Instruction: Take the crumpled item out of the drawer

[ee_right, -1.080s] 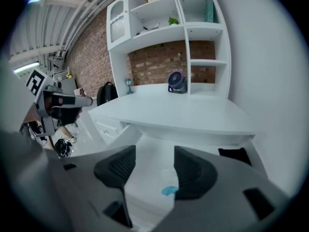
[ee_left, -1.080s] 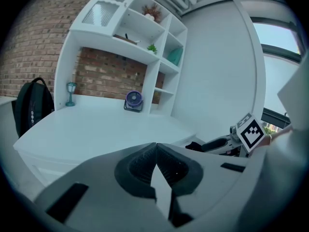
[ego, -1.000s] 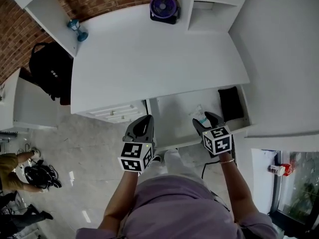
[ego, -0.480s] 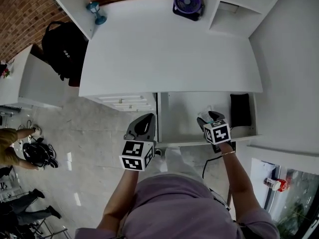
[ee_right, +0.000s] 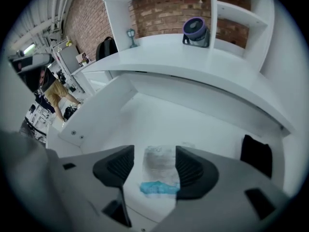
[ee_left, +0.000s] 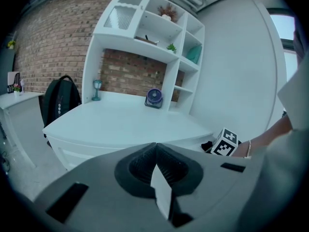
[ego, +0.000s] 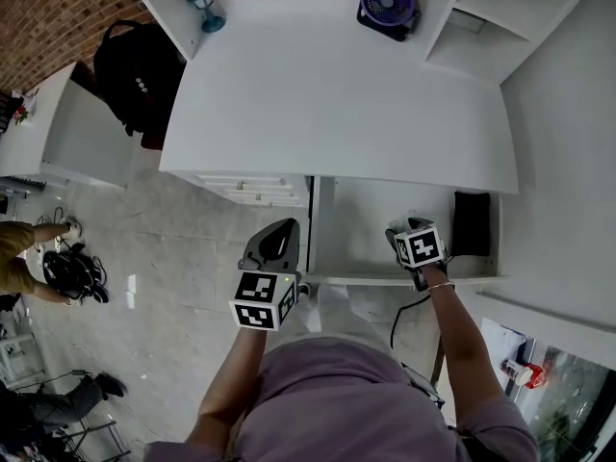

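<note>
The crumpled item point(ee_right: 159, 170), a clear wrinkled packet with a blue end, lies on the floor of the open white drawer point(ee_right: 159, 120). In the right gripper view it sits between the two pads of my right gripper point(ee_right: 154, 152), whose jaws are opening and do not press on it. In the head view the right gripper point(ego: 402, 231) is low inside the drawer point(ego: 404, 279) and hides the packet. My left gripper point(ego: 287, 231) hangs in front of the desk, left of the drawer, with its jaws shut on nothing point(ee_left: 155, 146).
A black pouch point(ego: 471, 223) lies at the drawer's right end point(ee_right: 256, 153). On the desk top stand a purple fan point(ego: 388, 4) and a blue goblet point(ego: 204, 6). A black backpack point(ego: 135, 70) rests left of the desk. A person point(ego: 14, 258) is far left.
My right gripper has moved forward and down into the drawer, over the packet that lay ahead of it. The left gripper has stayed where it was.
</note>
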Tool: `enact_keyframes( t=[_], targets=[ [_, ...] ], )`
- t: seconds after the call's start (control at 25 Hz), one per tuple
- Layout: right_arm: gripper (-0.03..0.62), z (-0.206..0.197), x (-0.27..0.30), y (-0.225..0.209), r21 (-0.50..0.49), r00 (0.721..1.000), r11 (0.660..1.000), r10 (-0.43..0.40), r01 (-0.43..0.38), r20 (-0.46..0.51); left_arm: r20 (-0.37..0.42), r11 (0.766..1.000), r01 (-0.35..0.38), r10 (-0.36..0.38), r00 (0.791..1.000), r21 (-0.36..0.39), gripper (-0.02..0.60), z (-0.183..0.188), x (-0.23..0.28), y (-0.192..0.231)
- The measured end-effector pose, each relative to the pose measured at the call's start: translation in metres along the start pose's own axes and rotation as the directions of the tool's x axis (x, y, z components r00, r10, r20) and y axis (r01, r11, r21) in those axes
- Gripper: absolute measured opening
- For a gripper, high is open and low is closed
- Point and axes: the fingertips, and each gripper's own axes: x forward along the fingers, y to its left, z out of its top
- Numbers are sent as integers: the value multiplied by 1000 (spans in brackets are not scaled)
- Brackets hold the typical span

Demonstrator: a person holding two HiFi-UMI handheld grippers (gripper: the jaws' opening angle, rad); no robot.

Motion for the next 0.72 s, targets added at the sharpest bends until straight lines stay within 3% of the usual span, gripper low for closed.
enact_keyframes(
  t=[0.4,0.72],
  targets=[
    [264,-20,28,-12,-27,991,1000,-7,3,-131,4,999,-36,36,999,-18,2,0,1,0],
    [224,-22,35,-16,-52,990,999,-11,4,-142,-4,999,-47,47,999,-18,2,-3,2,-3]
  ],
)
